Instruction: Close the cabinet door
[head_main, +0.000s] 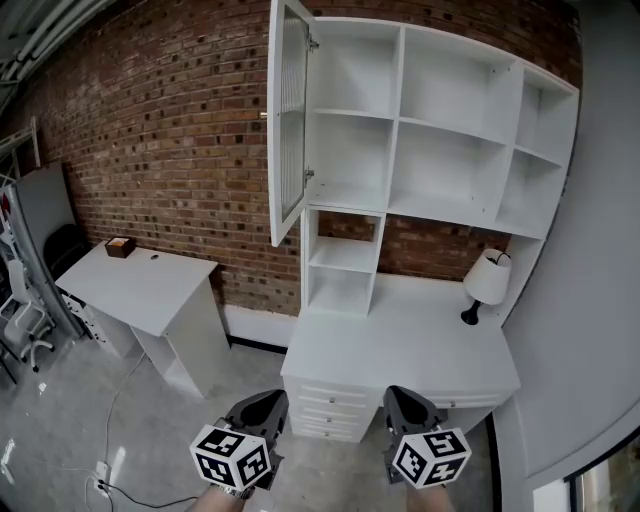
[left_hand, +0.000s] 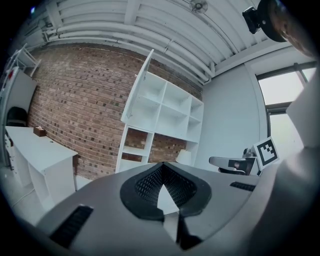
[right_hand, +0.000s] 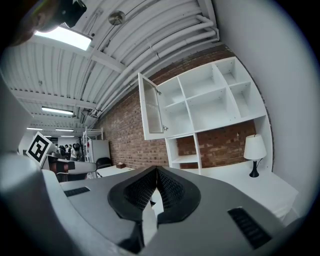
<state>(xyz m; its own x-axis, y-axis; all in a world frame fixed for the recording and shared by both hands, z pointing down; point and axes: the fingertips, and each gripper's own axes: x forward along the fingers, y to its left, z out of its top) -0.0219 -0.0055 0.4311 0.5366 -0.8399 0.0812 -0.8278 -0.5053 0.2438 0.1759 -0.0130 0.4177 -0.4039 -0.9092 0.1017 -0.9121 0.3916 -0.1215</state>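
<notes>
My left gripper (head_main: 262, 408) and right gripper (head_main: 408, 406) are both pinched shut and empty, well short of the white open-shelf cabinet (head_main: 397, 120). Its white ribbed-panel door (head_main: 289, 130) stands wide open off the cabinet's upper left compartment. I should push near its free edge with closed tips, gently.

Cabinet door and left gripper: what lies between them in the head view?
Head view: only floor and brick wall between the left gripper and the open cabinet door.

Two desks (head_main: 140, 285) (head_main: 400, 340), one lamp (head_main: 489, 278), one door (head_main: 288, 130), perhaps three drawers (head_main: 325, 408).
</notes>
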